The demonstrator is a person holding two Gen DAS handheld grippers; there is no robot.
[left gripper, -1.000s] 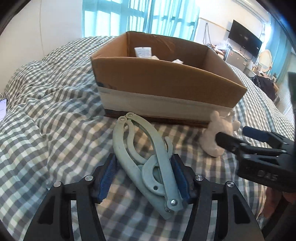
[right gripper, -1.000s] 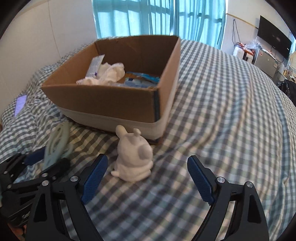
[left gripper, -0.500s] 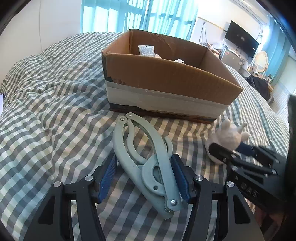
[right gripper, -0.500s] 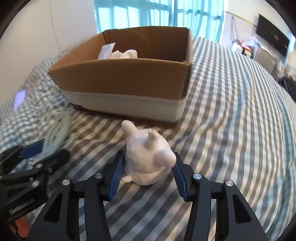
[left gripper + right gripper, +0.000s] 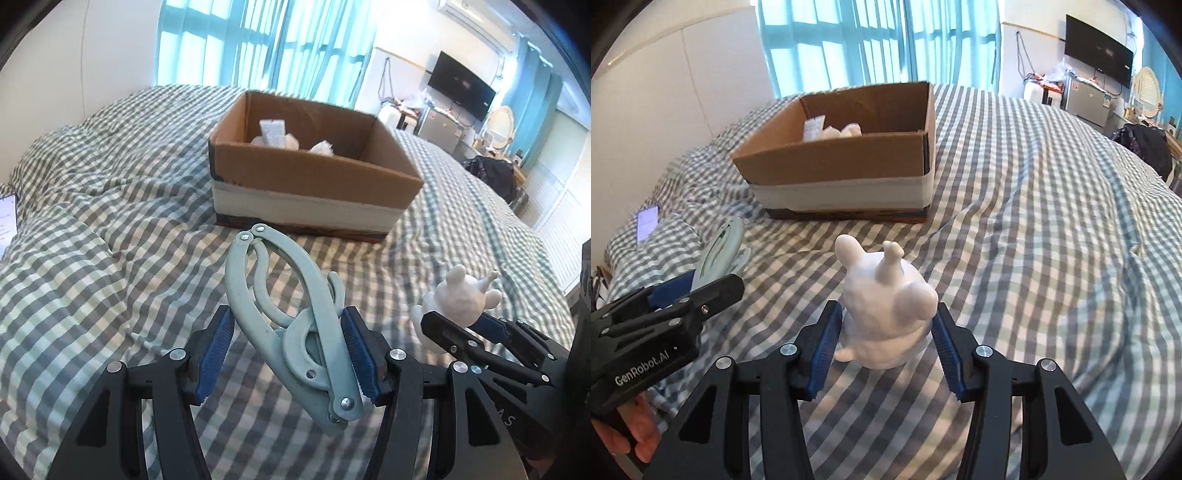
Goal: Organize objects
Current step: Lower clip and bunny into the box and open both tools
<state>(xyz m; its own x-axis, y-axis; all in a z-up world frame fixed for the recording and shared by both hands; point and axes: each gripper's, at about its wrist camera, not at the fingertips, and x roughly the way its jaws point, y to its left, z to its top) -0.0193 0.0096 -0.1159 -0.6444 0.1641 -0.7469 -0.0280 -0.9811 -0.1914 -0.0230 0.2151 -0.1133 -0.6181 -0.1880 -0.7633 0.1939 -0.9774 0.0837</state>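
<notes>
Left gripper (image 5: 290, 354) clamped on pale-blue folding hanger (image 5: 291, 325); right gripper (image 5: 884, 349) clamped on white figurine (image 5: 886, 306), both above checked bed (image 5: 1034, 258), cardboard box (image 5: 849, 166) w/ white items beyond

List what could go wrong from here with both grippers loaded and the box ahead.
1. The folding hanger sticks far out past the left gripper, so its tip may catch the cardboard box wall.
2. The right gripper pinches the rounded white figurine low down; it might slip or tip.
3. The grippers are close together and could collide.
</notes>
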